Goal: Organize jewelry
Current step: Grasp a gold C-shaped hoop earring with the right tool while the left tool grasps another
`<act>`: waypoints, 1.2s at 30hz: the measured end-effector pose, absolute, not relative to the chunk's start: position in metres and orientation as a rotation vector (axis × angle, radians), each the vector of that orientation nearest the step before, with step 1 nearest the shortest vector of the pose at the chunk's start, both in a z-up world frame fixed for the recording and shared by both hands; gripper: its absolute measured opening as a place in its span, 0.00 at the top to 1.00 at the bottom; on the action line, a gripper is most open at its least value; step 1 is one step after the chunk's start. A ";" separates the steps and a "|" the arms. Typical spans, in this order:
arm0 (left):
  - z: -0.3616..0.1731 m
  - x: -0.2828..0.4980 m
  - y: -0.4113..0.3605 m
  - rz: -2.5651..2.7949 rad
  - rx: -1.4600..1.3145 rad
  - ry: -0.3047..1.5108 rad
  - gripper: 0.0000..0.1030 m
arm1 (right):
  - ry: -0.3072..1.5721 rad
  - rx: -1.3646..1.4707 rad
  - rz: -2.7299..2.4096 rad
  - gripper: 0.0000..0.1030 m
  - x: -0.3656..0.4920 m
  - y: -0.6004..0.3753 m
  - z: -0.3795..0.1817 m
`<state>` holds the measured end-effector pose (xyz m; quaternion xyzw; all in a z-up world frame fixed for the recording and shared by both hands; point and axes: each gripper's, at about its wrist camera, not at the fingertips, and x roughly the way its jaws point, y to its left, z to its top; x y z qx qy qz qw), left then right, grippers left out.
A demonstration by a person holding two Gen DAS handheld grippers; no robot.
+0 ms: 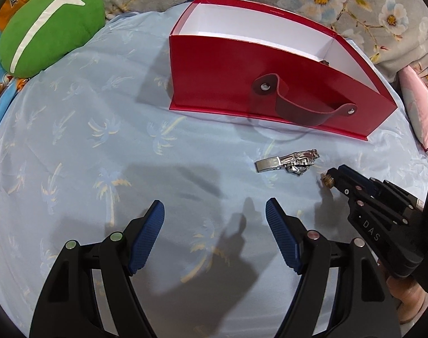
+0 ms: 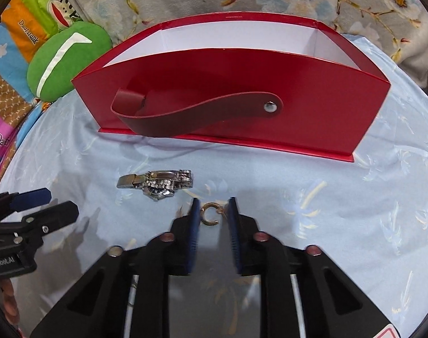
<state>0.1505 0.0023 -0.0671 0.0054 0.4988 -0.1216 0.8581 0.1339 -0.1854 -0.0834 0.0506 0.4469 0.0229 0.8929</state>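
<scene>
The right tongs [image 2: 214,211] stood narrow around the ring [image 2: 209,214] near the watch [image 2: 157,184], pads not yet pressing; closing gently would hold it. The left tongs [image 1: 215,219] were wide, empty.

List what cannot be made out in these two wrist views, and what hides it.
- Floor of the red box: both views, hidden by its front wall.
- Whether the right gripper presses the gold ring: motion blur.
- Watch face: too small.
</scene>
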 end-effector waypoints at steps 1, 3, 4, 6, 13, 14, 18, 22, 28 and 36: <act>-0.066 0.150 0.001 -0.261 0.012 1.047 0.30 | 0.926 0.107 0.048 0.84 0.131 -0.187 -0.084; -0.066 0.149 -0.005 -0.276 0.018 1.047 0.30 | 0.931 0.114 0.047 0.85 0.126 -0.191 -0.083; -0.066 0.149 -0.007 -0.281 0.021 1.047 0.30 | 0.932 0.116 0.043 0.85 0.124 -0.193 -0.083; -0.065 0.148 -0.015 -0.298 0.027 1.049 0.30 | 0.932 0.123 0.031 0.86 0.120 -0.197 -0.082; -0.066 0.145 -0.053 -0.380 0.065 1.061 0.30 | 0.914 0.176 -0.031 0.86 0.094 -0.226 -0.073; -0.067 0.145 -0.063 -0.398 0.074 1.065 0.30 | 0.915 0.177 -0.041 0.86 0.090 -0.231 -0.072; -0.069 0.143 -0.095 -0.456 0.123 1.062 0.30 | 0.913 0.193 -0.073 0.86 0.080 -0.248 -0.070; -0.075 0.147 -0.122 -0.490 0.142 1.067 0.30 | 0.911 0.211 -0.097 0.86 0.070 -0.263 -0.070; -0.087 0.153 -0.139 -0.466 0.172 1.058 0.46 | 0.912 0.226 -0.111 0.85 0.064 -0.274 -0.071; -0.086 0.149 -0.139 -0.448 0.187 1.044 0.83 | 0.904 0.240 -0.097 0.85 0.064 -0.273 -0.068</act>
